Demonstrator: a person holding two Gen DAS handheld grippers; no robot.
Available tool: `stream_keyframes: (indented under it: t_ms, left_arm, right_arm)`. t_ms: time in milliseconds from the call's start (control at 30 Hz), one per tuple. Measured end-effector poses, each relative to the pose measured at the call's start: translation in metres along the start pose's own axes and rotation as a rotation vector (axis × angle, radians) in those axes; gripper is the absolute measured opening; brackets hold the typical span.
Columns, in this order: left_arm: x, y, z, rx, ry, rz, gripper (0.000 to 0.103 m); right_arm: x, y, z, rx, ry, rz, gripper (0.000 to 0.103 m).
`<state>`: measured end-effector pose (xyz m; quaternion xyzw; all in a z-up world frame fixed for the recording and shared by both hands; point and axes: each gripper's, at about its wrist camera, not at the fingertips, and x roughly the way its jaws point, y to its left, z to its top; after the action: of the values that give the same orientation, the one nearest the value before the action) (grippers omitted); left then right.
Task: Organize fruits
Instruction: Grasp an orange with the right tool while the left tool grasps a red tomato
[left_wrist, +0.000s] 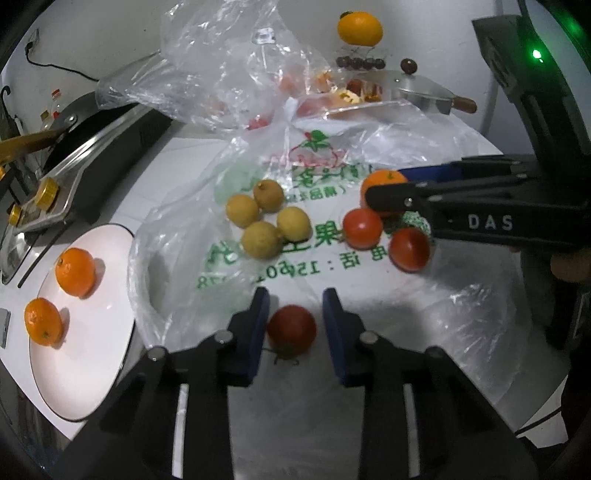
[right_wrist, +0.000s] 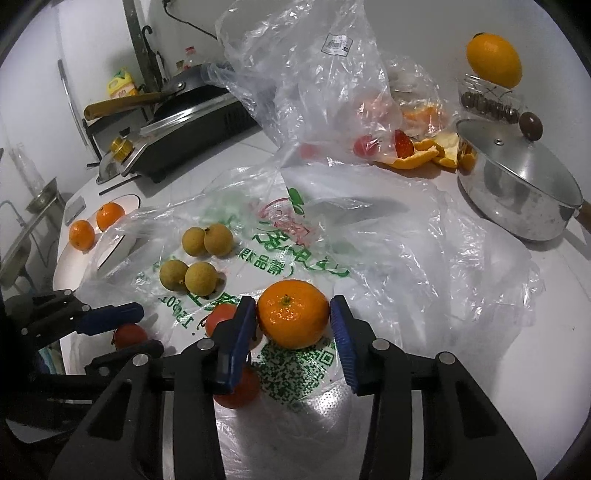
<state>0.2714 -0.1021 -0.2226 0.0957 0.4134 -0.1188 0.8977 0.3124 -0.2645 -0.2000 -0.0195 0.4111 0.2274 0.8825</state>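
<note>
Left gripper (left_wrist: 295, 314): fingers open, set either side of a tomato (left_wrist: 291, 330) on the printed bag (left_wrist: 258, 266). The near finger (left_wrist: 258, 317) sits at the fruit's edge; the other finger stands apart from it. Nothing is gripped.

Right gripper (right_wrist: 293, 325): fingers open, straddling a tangerine (right_wrist: 293, 314) that rests on the same bag. The left finger (right_wrist: 240, 332) is at or just beside the skin; contact cannot be confirmed. A small gap shows on the other side. The fruit is not lifted.

Other fruit on the bag: four longans (left_wrist: 266, 218) clustered near the middle; two tomatoes (left_wrist: 384, 236) side by side beside the right gripper, just next to the tangerine.

Plate (left_wrist: 92, 369): white, at the left tabletop edge, partly overlapped by the bag. It carries two tangerines (left_wrist: 59, 295), apart from each other.

Background: a clear bag (right_wrist: 314, 92) with red fruit inside stands behind the printed one. Peel (right_wrist: 424, 155) lies beside a lidded pot (right_wrist: 517, 192). An orange (right_wrist: 493, 59) sits atop a jar (right_wrist: 487, 101) by the wall. A pan (right_wrist: 177, 92) rests on a stove (right_wrist: 192, 129) at the left.
</note>
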Motion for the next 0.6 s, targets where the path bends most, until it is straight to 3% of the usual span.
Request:
stream_keyframes:
  t_ms: [267,600]
  left_arm:
    - [-0.015,0.004,0.000,0.004,-0.038,-0.014,0.021]
    - [-0.029,0.013,-0.002,-0.009,-0.066,-0.050,0.021]
  right_arm:
    - [-0.012,0.004,0.003,-0.005,-0.031,-0.029,0.043]
    - [-0.036,0.018,0.007,-0.018,-0.080,-0.047,0.043]
